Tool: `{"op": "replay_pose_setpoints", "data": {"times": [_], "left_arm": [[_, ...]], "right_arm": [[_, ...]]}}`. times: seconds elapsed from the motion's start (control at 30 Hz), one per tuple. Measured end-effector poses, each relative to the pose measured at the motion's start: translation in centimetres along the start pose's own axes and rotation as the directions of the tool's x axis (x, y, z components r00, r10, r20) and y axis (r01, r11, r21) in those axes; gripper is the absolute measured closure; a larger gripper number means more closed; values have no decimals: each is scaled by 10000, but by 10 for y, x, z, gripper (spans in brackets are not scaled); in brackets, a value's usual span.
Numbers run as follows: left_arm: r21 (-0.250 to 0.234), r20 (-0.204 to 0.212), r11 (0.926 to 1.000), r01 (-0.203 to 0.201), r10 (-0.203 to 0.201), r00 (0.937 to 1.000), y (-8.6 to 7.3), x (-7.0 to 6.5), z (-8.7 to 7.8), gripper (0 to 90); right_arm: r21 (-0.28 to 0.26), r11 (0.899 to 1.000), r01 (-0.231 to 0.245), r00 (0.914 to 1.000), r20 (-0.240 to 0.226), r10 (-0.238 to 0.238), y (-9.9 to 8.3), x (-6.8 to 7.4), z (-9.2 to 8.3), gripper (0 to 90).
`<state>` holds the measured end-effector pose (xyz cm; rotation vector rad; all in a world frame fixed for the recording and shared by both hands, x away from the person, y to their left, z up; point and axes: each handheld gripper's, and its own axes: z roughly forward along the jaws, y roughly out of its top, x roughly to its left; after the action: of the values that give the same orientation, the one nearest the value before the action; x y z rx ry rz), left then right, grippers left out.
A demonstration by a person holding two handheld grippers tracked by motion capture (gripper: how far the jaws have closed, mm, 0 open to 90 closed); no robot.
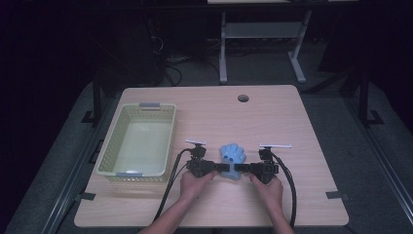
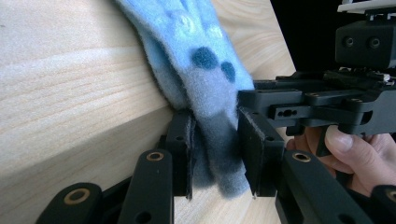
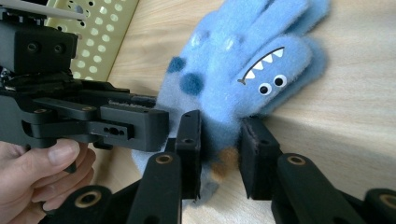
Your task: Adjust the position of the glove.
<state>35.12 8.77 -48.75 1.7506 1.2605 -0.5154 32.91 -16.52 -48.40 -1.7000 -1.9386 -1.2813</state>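
A fuzzy blue monster glove (image 1: pixel 233 155) with dark spots, white teeth and googly eyes lies flat on the wooden table (image 1: pixel 277 122), fingers pointing away from me. My left gripper (image 1: pixel 225 168) comes in from the left and my right gripper (image 1: pixel 242 169) from the right, both at the glove's near cuff end. In the left gripper view the pads (image 2: pixel 184 149) pinch the cuff of the glove (image 2: pixel 196 51). In the right gripper view the pads (image 3: pixel 254 154) squeeze the other side of the glove (image 3: pixel 243 70). A hand holds each gripper.
A pale yellow-green perforated basket (image 1: pixel 112 141) stands on the table's left side, close to the left gripper; its wall (image 3: pixel 107 28) appears in the right gripper view. A round cable hole (image 1: pixel 243 98) sits near the far edge. Cables trail toward the front edge.
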Motion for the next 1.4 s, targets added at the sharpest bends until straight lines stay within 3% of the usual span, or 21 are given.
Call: {"op": "replay_pose_setpoints", "data": {"times": [0.1, 0.4, 1.4], "left_arm": [[-61, 132, 9998, 182, -181, 9997, 0, 1, 1, 672], [-125, 262, 9995, 286, -282, 9993, 0, 2, 1, 684], [-249, 461, 9997, -30, 41, 9989, 7, -7, -3, 698]], "right_arm": [[11, 9999, -161, 9995, -286, 162, 0, -4, 1, 733], [20, 9999, -99, 9992, -379, 100, 1, -4, -1, 765], [-275, 9996, 21, 9987, -501, -35, 7, 4, -11, 787]]}}
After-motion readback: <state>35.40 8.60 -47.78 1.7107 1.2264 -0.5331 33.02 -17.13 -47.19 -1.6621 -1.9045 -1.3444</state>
